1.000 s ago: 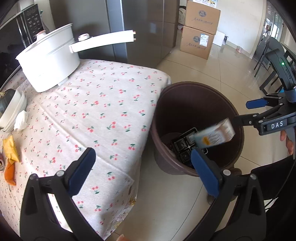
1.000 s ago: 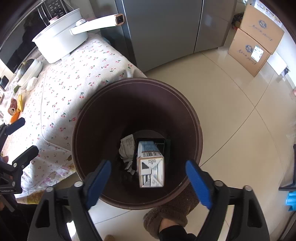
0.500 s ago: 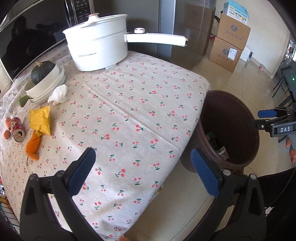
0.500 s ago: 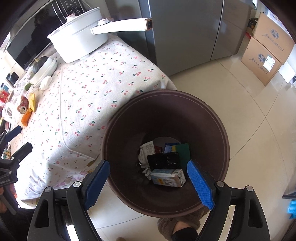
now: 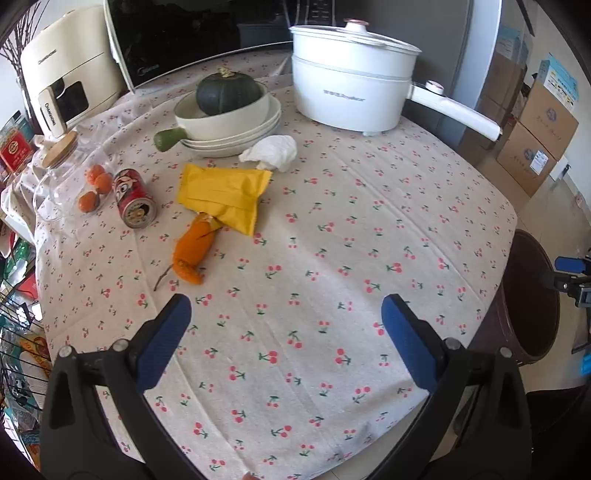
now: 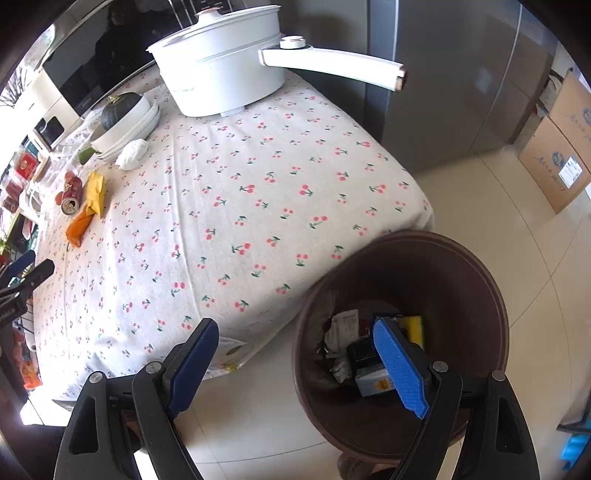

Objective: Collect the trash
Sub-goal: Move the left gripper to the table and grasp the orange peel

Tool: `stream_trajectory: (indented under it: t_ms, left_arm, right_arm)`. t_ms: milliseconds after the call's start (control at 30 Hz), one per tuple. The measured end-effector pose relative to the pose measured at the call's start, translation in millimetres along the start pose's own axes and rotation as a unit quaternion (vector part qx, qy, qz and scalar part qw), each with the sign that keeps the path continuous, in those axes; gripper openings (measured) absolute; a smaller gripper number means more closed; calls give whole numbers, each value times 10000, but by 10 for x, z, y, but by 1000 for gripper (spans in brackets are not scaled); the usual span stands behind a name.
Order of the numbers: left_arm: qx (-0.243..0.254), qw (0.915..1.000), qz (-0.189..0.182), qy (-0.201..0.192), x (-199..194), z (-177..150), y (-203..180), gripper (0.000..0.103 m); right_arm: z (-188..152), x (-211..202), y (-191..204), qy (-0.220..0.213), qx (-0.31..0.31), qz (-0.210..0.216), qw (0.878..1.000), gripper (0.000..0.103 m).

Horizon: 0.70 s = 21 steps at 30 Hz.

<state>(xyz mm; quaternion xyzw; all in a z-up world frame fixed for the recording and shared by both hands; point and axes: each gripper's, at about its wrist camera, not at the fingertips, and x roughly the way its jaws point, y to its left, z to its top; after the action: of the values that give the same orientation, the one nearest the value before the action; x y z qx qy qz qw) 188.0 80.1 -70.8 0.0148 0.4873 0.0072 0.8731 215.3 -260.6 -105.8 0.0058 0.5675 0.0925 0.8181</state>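
A brown trash bin [image 6: 480,280] stands on the floor at the table's corner, with a carton, a black tray and paper inside. On the cherry-print tablecloth [image 5: 332,258] lie a yellow packet [image 5: 225,195], an orange wrapper [image 5: 194,247], a crumpled white tissue [image 5: 271,152] and a red can [image 5: 133,197] on its side. My left gripper [image 5: 288,339] hovers open and empty over the cloth, short of the wrapper. My right gripper [image 6: 303,363] is open and empty, one finger over the bin, the other over the floor. The bin's rim [image 5: 532,295] shows at the left wrist view's right edge.
A white pot [image 5: 351,92] with a long handle, stacked bowls [image 5: 229,125] holding a dark squash, a glass jar [image 5: 62,177] with small oranges and a microwave [image 5: 192,33] stand at the back. Cardboard boxes [image 6: 561,147] sit on the tiled floor.
The carton fell from the right gripper into the bin. Both grippers swung away from the bin toward the table; the left now faces the trash on the cloth.
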Motion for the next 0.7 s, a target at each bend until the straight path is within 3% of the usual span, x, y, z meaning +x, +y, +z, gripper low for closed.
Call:
stream_trajectory:
  t_ms: [167,267,367,567,633,667,700]
  left_arm:
    - [-247,9989,324,235,283,69,586,102]
    - [-497,9981,180,310,491,93,879,101]
    - [-477,9983,-65,316,705,133,1003,94]
    - [-43,9987,-442,242,1056,271,950,74]
    - [-22,9980,-547,311,1170,302,940,56]
    - [20,9984,-510,233,1180,302,932,55]
    - [51,9983,-557,170,1176,304,935,47]
  right_arm:
    - [160,112,266,-10,-154,44,9999,88]
    - [257,207,482,-16,-300,71,9995,88]
    - [347,370,717,8,-535,27,9986,88]
    - [478,506,990,-30,-851,-47,9964,88]
    - [527,543,1095,-84,-956,-72,9954,88]
    - [551,562,1150,-105,-1009,-73,9948,88]
    - [579,581,1202,-123,-1065,-68,9942,88]
